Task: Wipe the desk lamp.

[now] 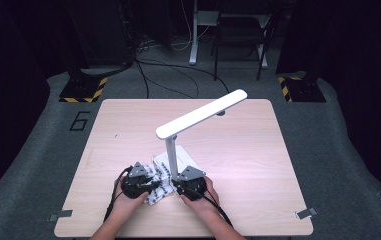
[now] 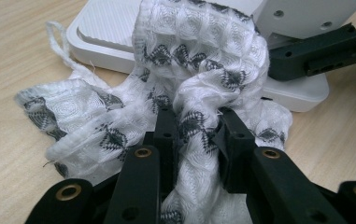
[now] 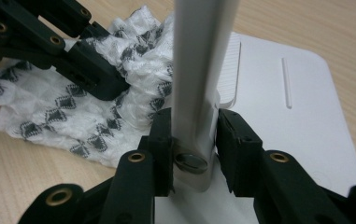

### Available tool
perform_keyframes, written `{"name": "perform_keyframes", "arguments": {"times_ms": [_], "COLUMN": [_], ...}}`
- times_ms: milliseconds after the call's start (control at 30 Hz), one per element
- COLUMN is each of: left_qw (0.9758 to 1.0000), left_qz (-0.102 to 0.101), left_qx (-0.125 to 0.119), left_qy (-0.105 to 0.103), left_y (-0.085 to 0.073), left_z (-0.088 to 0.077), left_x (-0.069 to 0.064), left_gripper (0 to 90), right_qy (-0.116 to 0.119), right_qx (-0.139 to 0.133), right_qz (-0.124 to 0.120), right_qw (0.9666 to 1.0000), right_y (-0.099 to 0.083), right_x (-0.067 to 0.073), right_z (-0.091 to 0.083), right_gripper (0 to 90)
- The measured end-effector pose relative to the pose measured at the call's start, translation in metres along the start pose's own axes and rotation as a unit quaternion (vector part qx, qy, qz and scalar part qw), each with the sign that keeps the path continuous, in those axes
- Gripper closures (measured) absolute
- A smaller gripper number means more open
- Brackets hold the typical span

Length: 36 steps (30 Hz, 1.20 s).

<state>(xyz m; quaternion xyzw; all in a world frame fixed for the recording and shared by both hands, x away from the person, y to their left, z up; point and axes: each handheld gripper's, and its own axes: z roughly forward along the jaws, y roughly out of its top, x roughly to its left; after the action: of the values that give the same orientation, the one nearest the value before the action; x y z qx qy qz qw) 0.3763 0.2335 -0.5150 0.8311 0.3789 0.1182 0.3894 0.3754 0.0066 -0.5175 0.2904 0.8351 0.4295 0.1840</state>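
Near the table's (image 1: 238, 150) front edge, the left gripper (image 2: 192, 128) is pinched tight on a bunched white cloth (image 2: 199, 70) with grey diamonds. Just right, the right gripper (image 3: 193, 135) clamps the desk lamp's (image 1: 203, 114) upright post at its hinge. Farther off, cloth drapes onto the lamp base (image 3: 288, 112).

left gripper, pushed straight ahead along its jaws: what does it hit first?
Beyond the white grey-diamond cloth its jaws already pinch, the left gripper would probably meet the white flat lamp base first; the right gripper's black jaw sits off-line, depth unclear.
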Motion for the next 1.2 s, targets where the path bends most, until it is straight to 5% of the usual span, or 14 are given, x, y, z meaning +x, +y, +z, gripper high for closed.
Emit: {"name": "perform_keyframes", "arguments": {"times_ms": [367,533,700,967,1100,1200], "left_qw": [0.9997,0.9981,0.9967,0.9966,0.9988,0.9991], "left_qz": [-0.015,-0.042,-0.048,-0.043,-0.026,-0.012], "left_qx": [0.007,-0.008,-0.009,-0.009,-0.010,-0.008], "left_qy": [0.018,0.045,0.065,0.070,0.040,0.039], "left_y": [0.017,0.018,0.022,0.023,0.019,0.018], "left_z": [0.014,0.016,0.018,0.019,0.018,0.018], "left_x": [0.020,0.040,0.053,0.052,0.042,0.033], "left_gripper": [73.4,73.8,74.0,75.7,76.2,76.3], "right_qy": [0.003,0.004,0.004,0.009,0.008,0.011], "right_qx": [0.004,0.004,0.007,0.010,0.009,0.008], "right_qz": [0.002,0.002,0.010,0.005,0.008,0.012], "right_qw": [1.0000,1.0000,0.9999,0.9999,0.9999,0.9998], "right_y": [0.000,-0.002,-0.003,-0.004,-0.004,-0.004], "right_x": [0.005,0.004,0.006,0.007,0.008,0.010], "right_z": [-0.002,-0.004,-0.007,-0.010,-0.009,-0.008], "right_gripper": [68.4,68.4,68.3,68.1,67.1,66.2]}}
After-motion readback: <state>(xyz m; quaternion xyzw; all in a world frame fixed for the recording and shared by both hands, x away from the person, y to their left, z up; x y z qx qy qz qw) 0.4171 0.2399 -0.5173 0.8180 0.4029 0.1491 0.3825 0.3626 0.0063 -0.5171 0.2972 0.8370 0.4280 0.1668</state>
